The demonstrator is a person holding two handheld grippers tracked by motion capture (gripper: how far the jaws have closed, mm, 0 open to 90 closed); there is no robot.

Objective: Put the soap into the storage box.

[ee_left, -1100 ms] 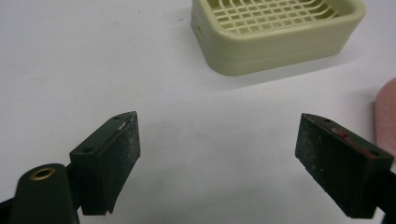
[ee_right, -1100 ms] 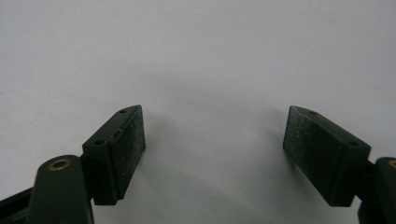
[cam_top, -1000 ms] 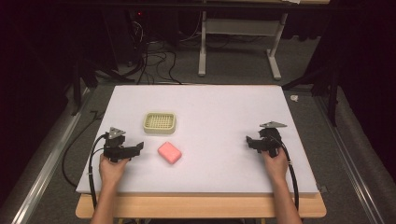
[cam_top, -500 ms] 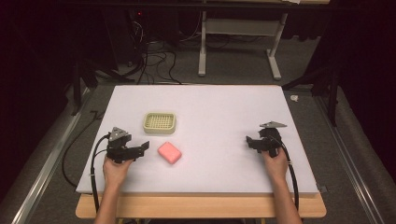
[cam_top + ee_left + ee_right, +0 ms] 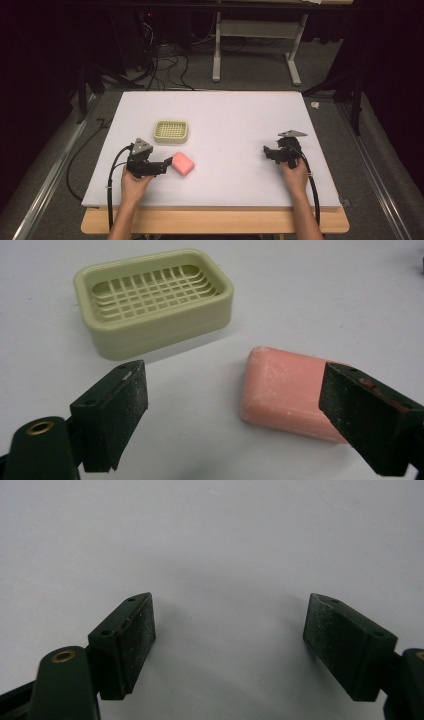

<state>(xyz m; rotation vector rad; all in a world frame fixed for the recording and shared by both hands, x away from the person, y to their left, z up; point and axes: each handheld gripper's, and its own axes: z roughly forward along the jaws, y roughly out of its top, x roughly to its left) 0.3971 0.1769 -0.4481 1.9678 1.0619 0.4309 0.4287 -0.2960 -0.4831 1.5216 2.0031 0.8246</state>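
A pink bar of soap (image 5: 183,163) lies flat on the white table (image 5: 230,120), just in front of a pale green soap dish (image 5: 171,131) with a grid floor. My left gripper (image 5: 168,163) is open, its tips right at the soap's left edge. In the left gripper view the soap (image 5: 285,387) sits ahead between the spread jaws, nearer the right one, and the soap dish (image 5: 152,300) stands empty behind it. My right gripper (image 5: 268,151) rests open at the table's right side. In the right gripper view the right gripper (image 5: 230,645) has bare white table between its jaws.
Beyond the table's far edge stand a white metal frame (image 5: 255,35) and loose cables (image 5: 165,65) on the dark floor. A cable (image 5: 112,170) trails from the left gripper off the front edge. Open white surface spans the middle between the two hands.
My left gripper has slid right toward the soap, from a gap away to its tips at the soap's edge. The right gripper, soap and dish have stayed put.
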